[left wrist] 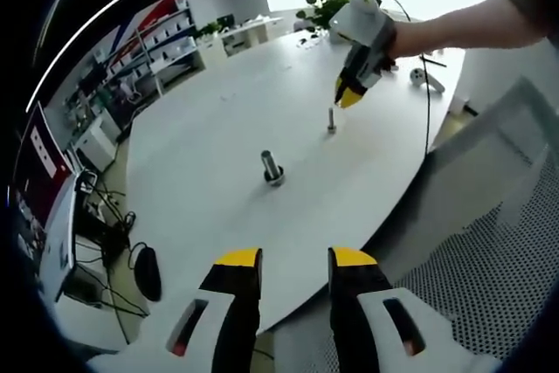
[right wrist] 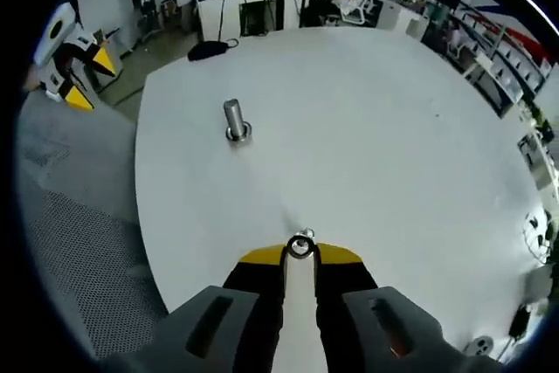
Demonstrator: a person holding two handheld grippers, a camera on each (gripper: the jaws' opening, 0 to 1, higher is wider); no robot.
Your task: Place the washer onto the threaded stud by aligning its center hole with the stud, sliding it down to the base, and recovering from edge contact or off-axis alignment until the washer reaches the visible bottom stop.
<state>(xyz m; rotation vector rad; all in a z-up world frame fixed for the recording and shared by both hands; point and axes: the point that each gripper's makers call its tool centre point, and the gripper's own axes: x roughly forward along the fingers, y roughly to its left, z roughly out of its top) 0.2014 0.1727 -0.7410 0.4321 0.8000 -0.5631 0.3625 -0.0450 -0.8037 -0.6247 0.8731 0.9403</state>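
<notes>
On the white round tabletop (left wrist: 210,128), left gripper view, two metal pieces stand upright and apart: a thick stud (left wrist: 272,166) on a round base near the middle, and a thinner bolt (left wrist: 332,120) farther off, to its right. Left tongs (left wrist: 294,261) sit at the near edge of the tabletop with yellow tips spread wide, nothing between them. Right tongs (left wrist: 348,94) come in from the upper right, held in a hand (left wrist: 410,38), yellow tips pointing down just above and beside the thin bolt; from this view, cannot tell what they hold. Right gripper view: right tongs (right wrist: 300,252) narrowed, tips pinching a small silver ring, the washer (right wrist: 300,246), held edge-on at the very tip, off the stud. Stud (right wrist: 235,120) stands upright farther out and to the left, well apart from the washer. Left tongs (right wrist: 82,79) show at the far left, beyond the tabletop edge. Shelving (left wrist: 144,45) and a potted plant (left wrist: 325,4) lie beyond the far side; perforated grey surface (right wrist: 79,259) lies beside the tabletop.
</notes>
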